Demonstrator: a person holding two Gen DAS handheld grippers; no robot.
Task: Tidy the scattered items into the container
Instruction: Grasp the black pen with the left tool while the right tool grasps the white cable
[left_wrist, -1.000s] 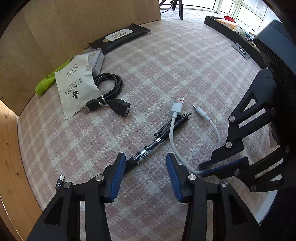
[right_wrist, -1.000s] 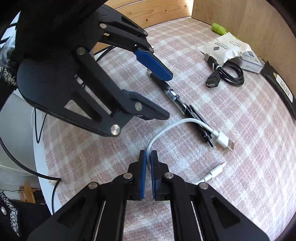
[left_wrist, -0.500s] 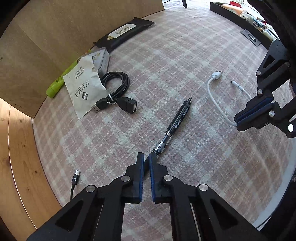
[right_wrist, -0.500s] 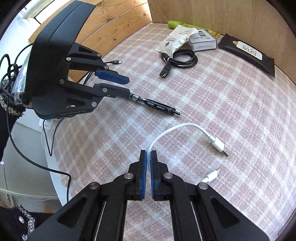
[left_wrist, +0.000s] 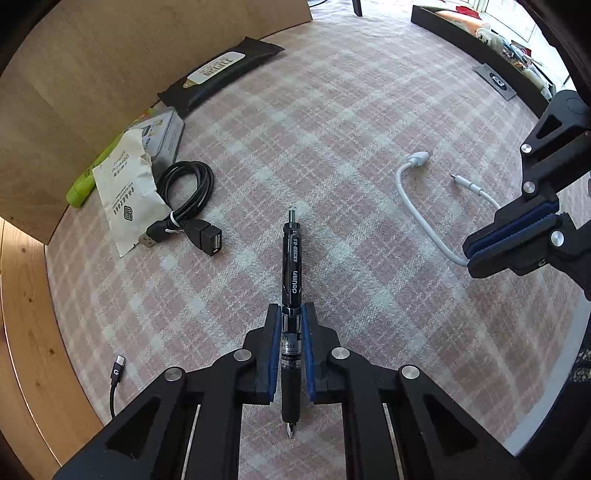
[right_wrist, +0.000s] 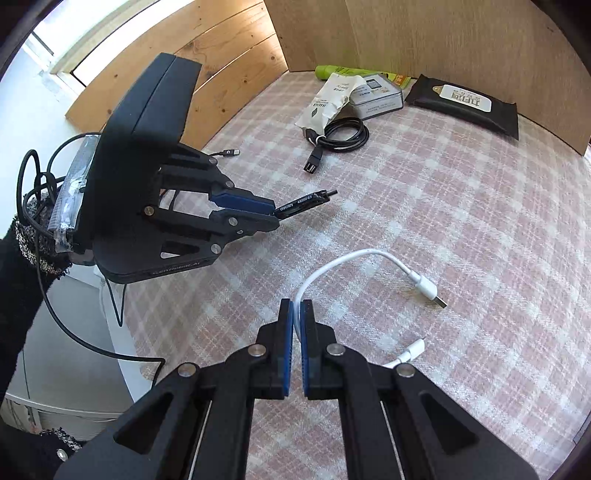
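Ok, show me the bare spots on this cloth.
Free: the wide checked cloth between the black pouch and the white cable. Also bare left of the pen. Crowded: the wall corner, with tin, paper packet, black cable.

A round table (left_wrist: 369, 110) has a pink and white checked cloth on it. Along its far edge, by a board, lie a black packet (left_wrist: 221, 70), a silver tin (left_wrist: 166, 136), a green tube (left_wrist: 88, 177) and a white paper bag (left_wrist: 127, 199). A coiled black cable (left_wrist: 188, 192) lies beside the bag. A thin black cord (left_wrist: 116, 373) lies at the left edge.
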